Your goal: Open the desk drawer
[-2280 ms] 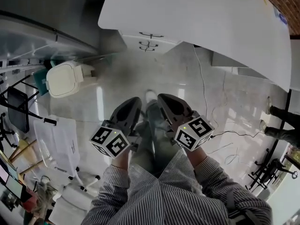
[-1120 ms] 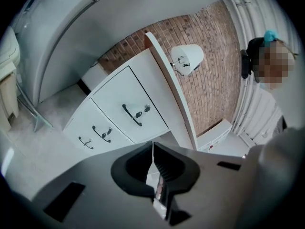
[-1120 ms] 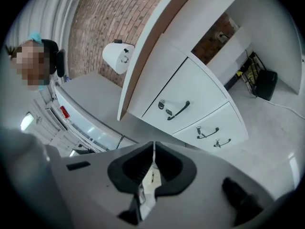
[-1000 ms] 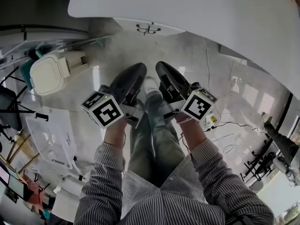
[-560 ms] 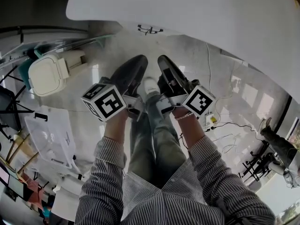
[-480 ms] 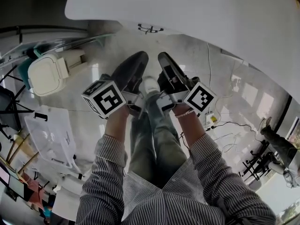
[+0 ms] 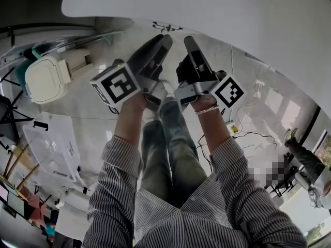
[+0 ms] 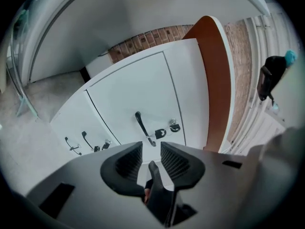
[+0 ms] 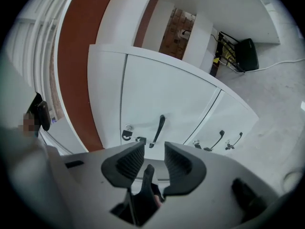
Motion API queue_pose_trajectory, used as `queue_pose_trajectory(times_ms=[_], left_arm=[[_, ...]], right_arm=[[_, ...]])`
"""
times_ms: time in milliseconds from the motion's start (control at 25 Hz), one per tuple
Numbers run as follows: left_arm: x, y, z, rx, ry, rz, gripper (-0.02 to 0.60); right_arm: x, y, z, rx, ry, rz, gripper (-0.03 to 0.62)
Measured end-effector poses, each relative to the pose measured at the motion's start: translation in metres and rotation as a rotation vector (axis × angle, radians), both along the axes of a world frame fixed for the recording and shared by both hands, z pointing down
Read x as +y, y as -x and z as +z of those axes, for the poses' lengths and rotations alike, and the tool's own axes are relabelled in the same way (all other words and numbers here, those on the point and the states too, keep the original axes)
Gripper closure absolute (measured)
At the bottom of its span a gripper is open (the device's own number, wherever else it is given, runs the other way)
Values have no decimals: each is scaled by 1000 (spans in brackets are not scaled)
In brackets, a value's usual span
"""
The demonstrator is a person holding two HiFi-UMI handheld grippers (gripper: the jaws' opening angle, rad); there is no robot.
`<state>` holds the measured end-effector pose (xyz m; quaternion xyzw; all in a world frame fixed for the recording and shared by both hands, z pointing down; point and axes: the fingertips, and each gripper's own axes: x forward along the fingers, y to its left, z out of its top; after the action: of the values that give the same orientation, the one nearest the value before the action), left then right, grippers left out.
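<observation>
Desk [image 7: 207,14]: white top fills the upper part of the head view. The drawer unit [image 8: 119,109] sits beneath it, white, with three fronts stacked.

All three fronts lie flush with each other and no gap shows, so I judge nothing is opened yet. The task is at the approach stage; gripping and pulling are both left to do.

Target, as I read it: the top drawer [image 9: 162,94], largest in both gripper views. Its black bar handle [image 9: 158,130] lies just beyond both sets of jaws, not touched.

Left gripper [image 8: 151,151]: jaws spread, nothing between them, aimed at that handle.

Right gripper [image 9: 154,154]: jaws have just been opening and now stand wide, with nothing between them. It is lined up on the same handle.

Beside the handle is a round lock [image 8: 174,126] with a dark key tag [image 8: 160,133] hanging at it; whether it is locked I cannot tell.

Writing: none legible. The marker cubes [image 7: 116,83] carry only black-and-white square patterns. No brand is visible on the desk or drawers.
</observation>
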<state>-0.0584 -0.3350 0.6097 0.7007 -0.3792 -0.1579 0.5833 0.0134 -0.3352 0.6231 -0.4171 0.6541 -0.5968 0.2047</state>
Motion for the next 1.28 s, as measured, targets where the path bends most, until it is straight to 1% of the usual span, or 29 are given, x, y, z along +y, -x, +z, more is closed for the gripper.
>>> queue_pose_trajectory(times_ms=[160, 200, 360, 560, 680, 800, 920, 1000, 1080, 1200, 1280], left_arm=[[-16, 0, 1, 77, 24, -35, 474], [-18, 0, 2, 81, 24, -36, 474], [-26, -1, 7, 55, 18, -32, 474], [-41, -5, 6, 107, 33, -56, 474], [-51, -4, 5, 92, 22, -67, 474], [-55, -5, 5, 103, 27, -67, 476], [-56, -3, 9, 90, 30, -71, 476], [-56, -2, 10, 96, 30, -78, 476], [-56, -2, 11, 109, 32, -84, 476], [-56, -4, 9, 150, 39, -100, 476], [-55, 0, 14, 134, 58, -118, 469]], right_arm=[[-17, -6, 3, -41, -14, 38, 459], [-21, -6, 3, -47, -20, 41, 456], [-33, -9, 3, -75, -26, 79, 454], [-44, -9, 4, -90, -25, 90, 454], [-51, -7, 4, -92, -22, 85, 454], [-57, -5, 6, -91, -14, 80, 457], [-59, -6, 8, -90, -4, 84, 468], [-58, -8, 12, -83, 13, 90, 534], [-57, -8, 14, -88, 17, 93, 536], [-57, -8, 15, -101, 14, 98, 537], [-57, -8, 16, -118, 18, 106, 543]])
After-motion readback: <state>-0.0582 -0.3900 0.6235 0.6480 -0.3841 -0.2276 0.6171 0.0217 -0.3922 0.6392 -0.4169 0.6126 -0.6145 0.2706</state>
